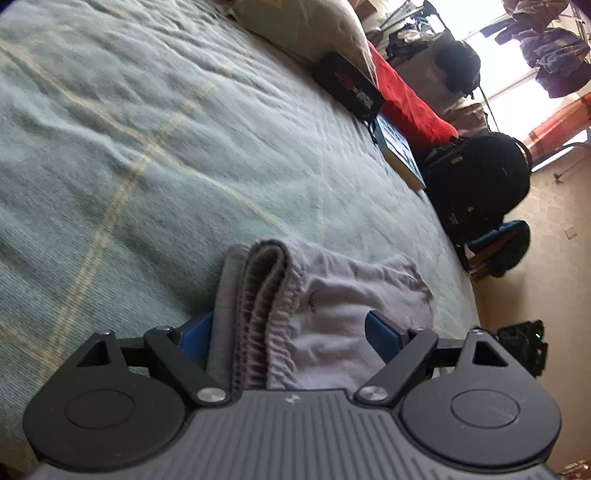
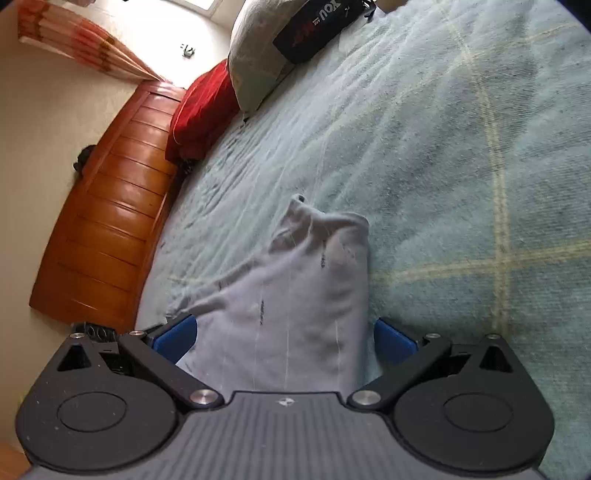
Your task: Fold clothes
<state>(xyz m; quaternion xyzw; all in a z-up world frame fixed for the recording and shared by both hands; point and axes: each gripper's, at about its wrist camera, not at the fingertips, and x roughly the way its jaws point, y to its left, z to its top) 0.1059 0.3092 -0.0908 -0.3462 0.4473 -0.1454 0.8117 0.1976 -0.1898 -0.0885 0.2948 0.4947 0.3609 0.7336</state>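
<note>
A pale grey garment with a gathered elastic waistband (image 1: 332, 295) lies folded on the teal blanket (image 1: 147, 129). In the left wrist view its doubled waistband edge stands up at the left. My left gripper (image 1: 290, 332) straddles the garment with its blue pads (image 1: 382, 336) far apart, and I see no squeeze on the cloth. The right wrist view shows the same garment (image 2: 314, 266) stretching away over the blanket (image 2: 461, 147). My right gripper (image 2: 284, 339) is also spread wide around it. The cloth runs under both gripper bodies, so its near end is hidden.
A grey pillow (image 1: 306, 26), a black case (image 1: 347, 86), a red cloth (image 1: 410, 99) and a book (image 1: 399, 155) line the bed's right edge, with a black backpack (image 1: 476, 177) on the floor beyond. A wooden headboard (image 2: 110, 221) and a red pillow (image 2: 203, 110) are at the left in the right wrist view.
</note>
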